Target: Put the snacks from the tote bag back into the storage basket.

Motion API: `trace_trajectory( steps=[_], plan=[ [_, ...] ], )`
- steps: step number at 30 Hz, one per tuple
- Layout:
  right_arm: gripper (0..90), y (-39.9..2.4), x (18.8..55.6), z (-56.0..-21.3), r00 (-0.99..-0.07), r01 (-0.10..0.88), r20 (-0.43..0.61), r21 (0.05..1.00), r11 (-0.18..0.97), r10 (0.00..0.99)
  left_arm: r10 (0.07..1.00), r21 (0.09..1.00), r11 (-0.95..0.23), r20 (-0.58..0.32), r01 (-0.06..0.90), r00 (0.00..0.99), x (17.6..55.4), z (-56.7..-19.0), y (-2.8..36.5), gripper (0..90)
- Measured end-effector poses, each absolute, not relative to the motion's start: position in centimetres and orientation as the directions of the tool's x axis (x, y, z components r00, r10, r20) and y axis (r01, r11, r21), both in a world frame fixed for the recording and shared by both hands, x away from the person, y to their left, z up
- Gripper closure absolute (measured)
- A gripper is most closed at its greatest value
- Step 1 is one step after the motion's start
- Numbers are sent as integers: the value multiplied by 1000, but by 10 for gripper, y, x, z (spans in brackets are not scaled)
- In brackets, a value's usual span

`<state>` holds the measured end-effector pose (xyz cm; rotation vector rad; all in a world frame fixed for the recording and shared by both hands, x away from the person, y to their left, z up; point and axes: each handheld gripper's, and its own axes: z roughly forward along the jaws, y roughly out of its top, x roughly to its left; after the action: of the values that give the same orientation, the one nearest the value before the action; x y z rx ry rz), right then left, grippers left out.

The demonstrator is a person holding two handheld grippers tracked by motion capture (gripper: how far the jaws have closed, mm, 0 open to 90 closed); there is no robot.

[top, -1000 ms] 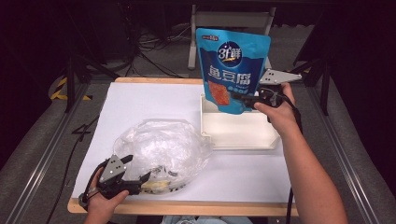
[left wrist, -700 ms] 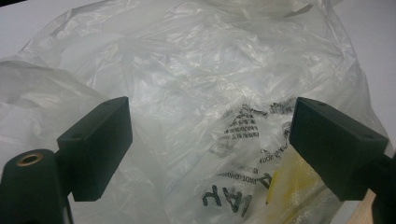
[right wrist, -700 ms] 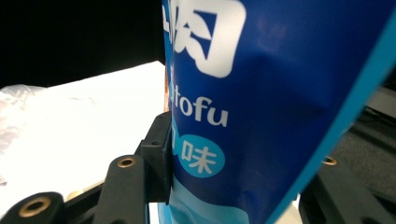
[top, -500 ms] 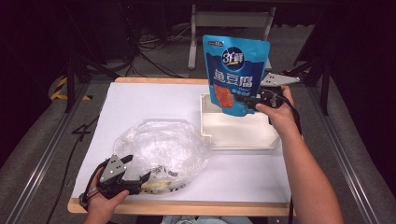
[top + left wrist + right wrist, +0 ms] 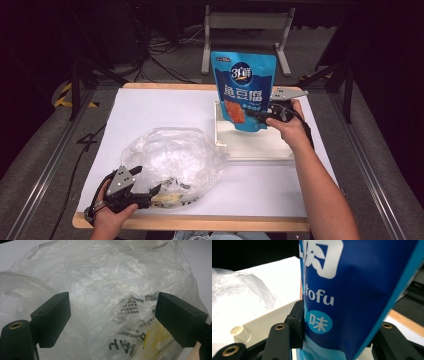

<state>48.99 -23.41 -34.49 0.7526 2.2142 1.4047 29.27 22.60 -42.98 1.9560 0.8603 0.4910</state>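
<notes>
Your right gripper (image 5: 259,116) has its jaws clamped on the blue foil tofu pouch (image 5: 243,90), held upright over the shallow white plastic tray (image 5: 260,150). Your left gripper (image 5: 145,192) sits with jaws open beside the crumpled clear plastic bag (image 5: 172,160). Risk: the tall pouch may topple off the tray rim once released.

black hand-held gripper (image 5: 252,116), grey three-cornered plate, brass-ringed screw holes

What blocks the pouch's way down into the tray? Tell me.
Nothing visible. The pouch, clamped in the right gripper, hangs upright right over the tray, whose floor below it looks bare. The plastic bag lies beside the tray.
</notes>
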Motion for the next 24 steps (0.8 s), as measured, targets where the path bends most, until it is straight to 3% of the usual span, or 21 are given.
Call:
trace_trajectory(
  steps=[8, 24],
  plan=[
    [524, -236, 494, -370, -765, 263, -29, 898, 354, 643, 736, 861, -343, -2, 375, 677, 293, -430, 226, 143],
    [511, -240, 492, -384, -778, 258, -24, 899, 354, 628, 740, 860, -337, -9, 383, 672, 293, -431, 225, 143]
  ],
)
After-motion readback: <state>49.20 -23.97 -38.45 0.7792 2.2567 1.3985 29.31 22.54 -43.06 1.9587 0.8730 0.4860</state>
